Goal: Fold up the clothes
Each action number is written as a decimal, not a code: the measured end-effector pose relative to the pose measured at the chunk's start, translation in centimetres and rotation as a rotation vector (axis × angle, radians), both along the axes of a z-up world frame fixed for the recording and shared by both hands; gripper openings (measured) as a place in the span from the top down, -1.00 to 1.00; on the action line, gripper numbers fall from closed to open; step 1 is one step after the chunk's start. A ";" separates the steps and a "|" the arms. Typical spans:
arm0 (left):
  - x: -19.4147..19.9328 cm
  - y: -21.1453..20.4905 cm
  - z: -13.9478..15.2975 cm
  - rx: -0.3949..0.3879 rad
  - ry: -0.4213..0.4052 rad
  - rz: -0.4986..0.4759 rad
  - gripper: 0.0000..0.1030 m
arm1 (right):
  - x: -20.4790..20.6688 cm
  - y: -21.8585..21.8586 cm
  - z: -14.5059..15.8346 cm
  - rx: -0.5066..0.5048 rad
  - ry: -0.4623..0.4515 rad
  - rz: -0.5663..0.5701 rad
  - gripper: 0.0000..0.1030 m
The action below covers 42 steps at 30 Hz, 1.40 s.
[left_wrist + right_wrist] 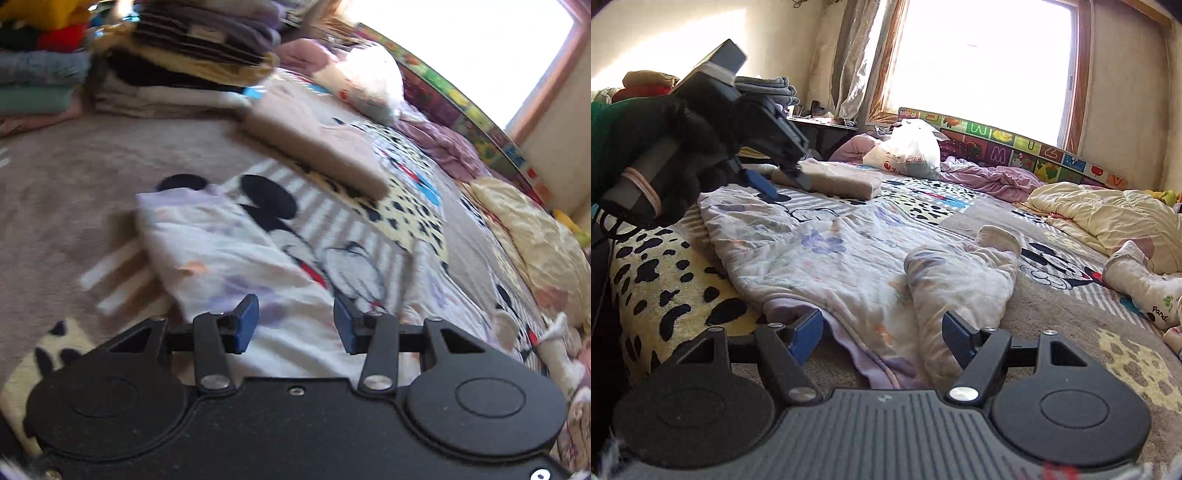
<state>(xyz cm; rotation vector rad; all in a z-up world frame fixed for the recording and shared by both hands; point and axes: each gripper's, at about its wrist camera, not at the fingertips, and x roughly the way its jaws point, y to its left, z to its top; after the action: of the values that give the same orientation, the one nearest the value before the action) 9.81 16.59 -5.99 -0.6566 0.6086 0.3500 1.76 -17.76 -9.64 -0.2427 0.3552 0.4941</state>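
Observation:
A white padded garment with pale purple and orange flowers lies spread on the patterned blanket; it also shows in the left wrist view. One sleeve is folded over its body. My right gripper is open, just above the garment's near hem. My left gripper is open and empty above the garment's far corner; in the right wrist view it hangs over that corner, held by a black-gloved hand.
A folded beige item lies beyond the garment. Stacks of folded clothes stand at the back. A cream garment, a white plastic bag, purple bedding and small white pants lie on the bed.

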 end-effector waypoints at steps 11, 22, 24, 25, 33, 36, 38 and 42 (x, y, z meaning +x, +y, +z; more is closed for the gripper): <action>-1.9 3.4 -2.4 -0.159 -0.037 0.148 0.16 | 1.7 -2.5 0.8 0.219 0.108 -0.055 -0.30; -1.1 -2.6 1.8 -0.010 -0.216 -0.122 0.88 | 3.8 -6.4 1.1 0.514 0.195 -0.068 -0.15; -0.5 -5.1 3.2 0.053 -0.261 -0.206 0.88 | 3.8 -7.0 1.3 0.564 0.198 -0.064 -0.15; -0.3 -6.5 3.8 0.084 -0.276 -0.247 0.88 | 3.9 -7.3 1.4 0.587 0.200 -0.063 -0.15; 0.4 -20.8 5.7 0.460 -0.351 -0.673 0.89 | 5.2 -12.2 0.6 0.878 0.278 -0.126 -0.15; -0.6 -25.6 4.4 0.597 -0.352 -0.823 0.90 | 5.4 -14.0 0.3 0.987 0.283 -0.142 -0.15; -1.2 -27.6 3.6 0.639 -0.349 -0.896 0.90 | 5.4 -15.1 0.2 1.049 0.274 -0.147 -0.15; -1.7 -30.7 1.1 0.731 -0.322 -1.047 0.90 | 5.5 -16.2 0.5 1.081 0.244 -0.159 -0.16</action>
<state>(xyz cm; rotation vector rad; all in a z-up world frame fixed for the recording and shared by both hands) 8.15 -14.06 -4.92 0.3446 0.3989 -0.5029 7.24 -33.95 -9.14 0.8933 0.2975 0.4985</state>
